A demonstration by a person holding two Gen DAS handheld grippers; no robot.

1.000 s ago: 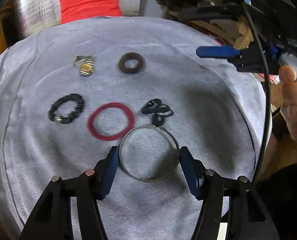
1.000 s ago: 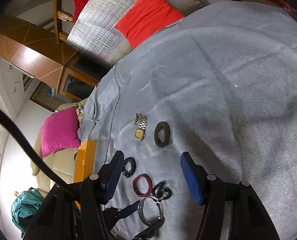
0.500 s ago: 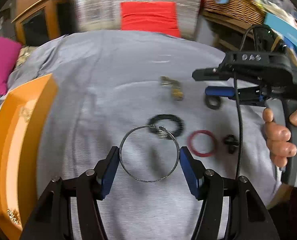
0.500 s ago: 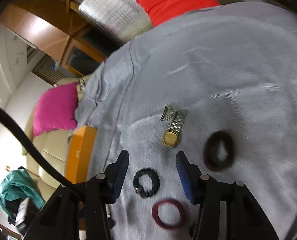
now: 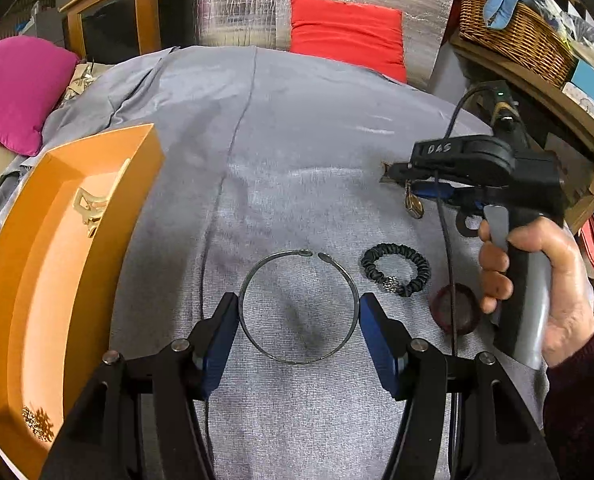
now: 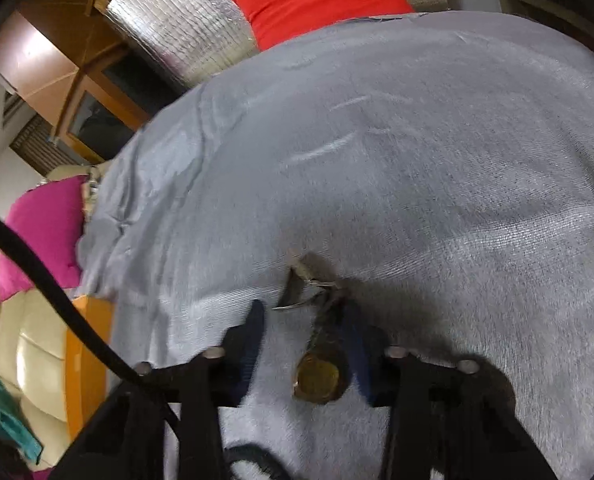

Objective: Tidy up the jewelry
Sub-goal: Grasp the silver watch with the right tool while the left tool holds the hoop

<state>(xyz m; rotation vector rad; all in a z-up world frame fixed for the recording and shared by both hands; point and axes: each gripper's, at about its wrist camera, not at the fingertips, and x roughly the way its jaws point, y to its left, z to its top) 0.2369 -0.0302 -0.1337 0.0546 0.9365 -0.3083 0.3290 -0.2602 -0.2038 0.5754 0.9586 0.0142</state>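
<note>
The silver bangle [image 5: 298, 307] sits pinched across its width between the fingers of the left gripper [image 5: 299, 334], its opening pointing to twelve o'clock. The orange tray [image 5: 57, 264] lies at nine o'clock, nearest this hand. At two o'clock, the right gripper [image 6: 303, 344] straddles the gold watch [image 6: 317, 376], jaws apart, strap running along the fingers.

A grey cloth [image 5: 297, 128] covers the table before me. On it lie an orange tray [image 5: 49, 264] at left, a black beaded bracelet [image 5: 396, 269] and dark red ring [image 5: 457, 308] at right, and a gold watch [image 6: 317, 372] farther right.
</note>
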